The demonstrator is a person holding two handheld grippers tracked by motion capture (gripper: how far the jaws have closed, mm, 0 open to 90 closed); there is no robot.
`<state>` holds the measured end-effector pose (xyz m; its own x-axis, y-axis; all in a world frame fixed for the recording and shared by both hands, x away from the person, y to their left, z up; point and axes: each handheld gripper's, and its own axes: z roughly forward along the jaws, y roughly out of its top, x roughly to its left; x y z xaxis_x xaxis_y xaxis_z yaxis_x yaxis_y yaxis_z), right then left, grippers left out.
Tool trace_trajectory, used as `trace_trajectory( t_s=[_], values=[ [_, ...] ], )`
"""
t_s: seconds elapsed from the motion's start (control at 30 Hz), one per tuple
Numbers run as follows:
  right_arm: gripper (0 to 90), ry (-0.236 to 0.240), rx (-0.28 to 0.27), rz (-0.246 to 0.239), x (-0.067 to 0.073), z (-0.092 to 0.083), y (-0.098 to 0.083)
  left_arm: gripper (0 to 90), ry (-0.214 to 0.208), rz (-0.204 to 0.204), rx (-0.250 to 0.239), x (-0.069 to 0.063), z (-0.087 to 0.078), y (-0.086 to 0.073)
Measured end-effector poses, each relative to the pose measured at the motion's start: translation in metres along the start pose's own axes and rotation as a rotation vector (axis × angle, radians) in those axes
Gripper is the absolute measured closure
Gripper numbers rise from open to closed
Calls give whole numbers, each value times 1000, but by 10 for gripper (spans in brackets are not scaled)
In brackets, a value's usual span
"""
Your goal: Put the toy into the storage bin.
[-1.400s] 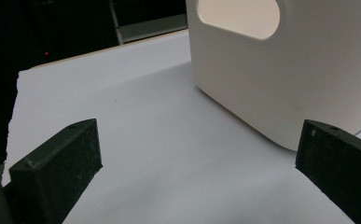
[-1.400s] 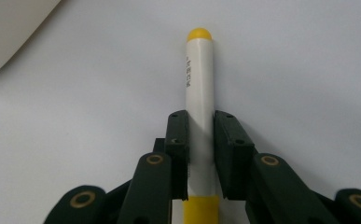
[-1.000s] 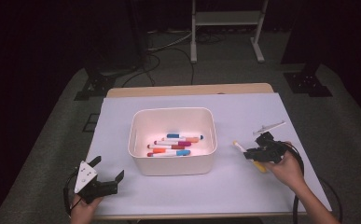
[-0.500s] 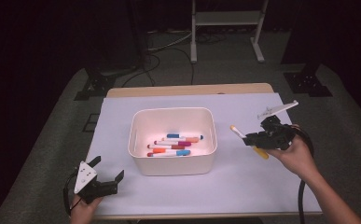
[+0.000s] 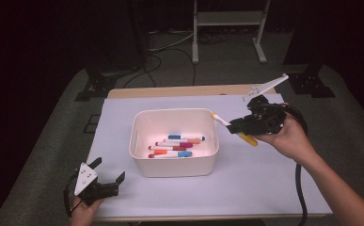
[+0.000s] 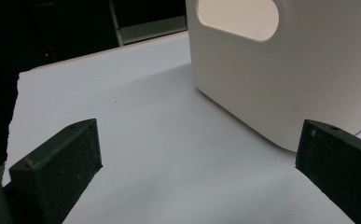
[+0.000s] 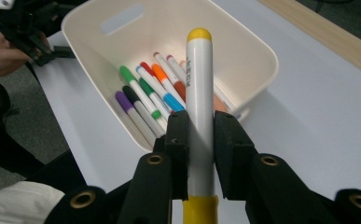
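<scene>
High view: right tongs [image 5: 233,125] with yellow marker [image 5: 223,121] now higher, nearer bin [image 5: 173,167].

Both grippers are built of black blocks. The left gripper [image 5: 108,182] is topped by a grey three-cornered plate behind its jaws, and a black cable is looped at its rear. Brass-ringed screw holes are set just behind the pads of the right gripper [image 7: 200,140]; a thick black cable is trailed from its back, under a bare forearm.
</scene>
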<state>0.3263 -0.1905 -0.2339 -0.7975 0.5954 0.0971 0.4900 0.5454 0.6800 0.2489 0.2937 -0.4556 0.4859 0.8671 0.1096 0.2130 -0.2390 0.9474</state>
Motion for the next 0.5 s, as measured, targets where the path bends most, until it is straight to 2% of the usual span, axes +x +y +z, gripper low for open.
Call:
trace_trajectory(
  t_s=[0.23,0.5],
  values=[
    [759,62,17,-60,21,13,31,0,-2,3,1,1,0,0],
    [759,129,39,-125,36,31,55,0,-4,-2,-1,1,0,0]
  ],
)
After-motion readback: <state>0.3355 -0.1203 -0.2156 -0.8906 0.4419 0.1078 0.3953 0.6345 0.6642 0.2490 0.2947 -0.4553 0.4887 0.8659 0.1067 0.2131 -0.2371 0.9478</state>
